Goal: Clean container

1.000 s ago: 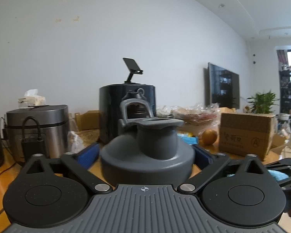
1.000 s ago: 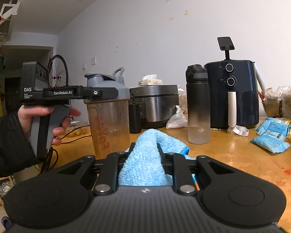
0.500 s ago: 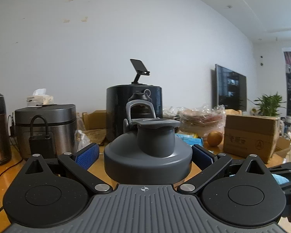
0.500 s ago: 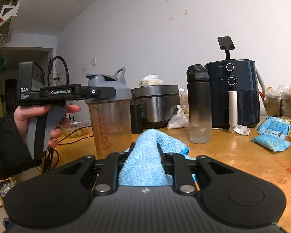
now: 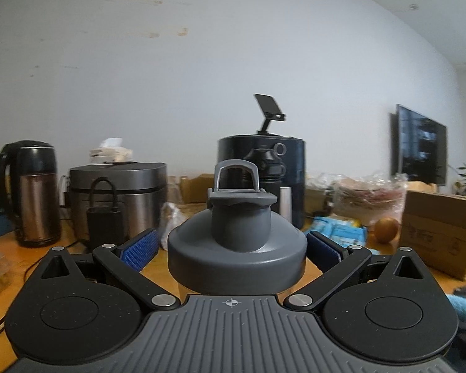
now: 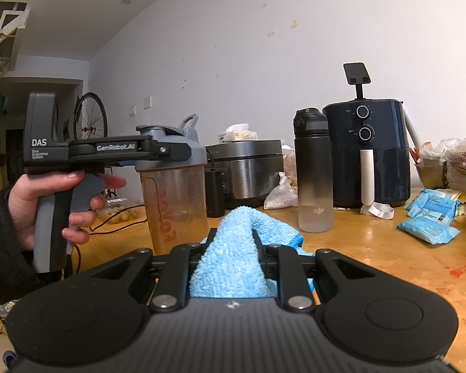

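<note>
The right gripper (image 6: 233, 248) clamps a blue cloth (image 6: 234, 261) between its jaws; beyond it, the left gripper (image 5: 230, 242), jaws spread wide, grips the shaker bottle (image 6: 174, 199) at its grey lid (image 5: 236, 248), upright over the wooden table (image 6: 388, 248); an air fryer (image 6: 369, 152) stands behind.

Grey-lidded amber shaker bottle (image 6: 174, 199), light-blue cloth (image 6: 236, 258), blue-ribbed fingers (image 5: 139, 245)

White wall (image 5: 233, 62), wooden table (image 6: 388, 248), wall television (image 5: 421, 144)
</note>
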Tool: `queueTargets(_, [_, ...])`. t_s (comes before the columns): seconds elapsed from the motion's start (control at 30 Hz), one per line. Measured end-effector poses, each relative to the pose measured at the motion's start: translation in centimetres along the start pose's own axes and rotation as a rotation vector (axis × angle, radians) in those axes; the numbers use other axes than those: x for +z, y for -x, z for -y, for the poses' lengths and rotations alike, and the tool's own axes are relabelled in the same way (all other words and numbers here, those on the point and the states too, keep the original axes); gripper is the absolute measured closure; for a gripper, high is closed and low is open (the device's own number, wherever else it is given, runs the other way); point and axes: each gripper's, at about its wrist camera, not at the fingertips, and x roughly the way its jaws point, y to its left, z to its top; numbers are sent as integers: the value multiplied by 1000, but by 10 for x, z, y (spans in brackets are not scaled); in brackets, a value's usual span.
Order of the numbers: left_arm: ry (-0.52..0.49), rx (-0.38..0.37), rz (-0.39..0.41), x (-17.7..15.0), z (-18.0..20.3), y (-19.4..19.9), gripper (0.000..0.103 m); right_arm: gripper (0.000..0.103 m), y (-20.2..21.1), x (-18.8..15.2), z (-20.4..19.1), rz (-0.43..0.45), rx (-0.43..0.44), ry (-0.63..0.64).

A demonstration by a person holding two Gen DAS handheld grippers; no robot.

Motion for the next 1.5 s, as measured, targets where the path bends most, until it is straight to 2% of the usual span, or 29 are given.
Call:
queueTargets(0.27, [77, 124, -5, -3, 13, -6, 0, 87, 5, -1, 2, 3, 0, 0])
queueTargets(0.6, [79, 271, 13, 2, 32, -11, 0, 87, 7, -4, 5, -3, -8, -7])
queueTargets(1.13, [82, 386, -16, 6, 45, -26, 0, 87, 7, -6, 4, -3, -6, -13])
queueTargets(1.33, [75, 392, -19, 5, 46, -27, 1, 87, 8, -6, 5, -1, -6, -16])
queueTargets(1.37, [75, 391, -20, 5, 46, -28, 2, 87, 8, -6, 5, -1, -6, -16])
queueTargets(1.4, [77, 386, -20, 5, 46, -28, 8, 87, 9, -7, 5, -1, -6, -16])
queueTargets(1.5, [80, 389, -20, 5, 47, -27, 8, 87, 9, -7, 5, 0, -7, -17])
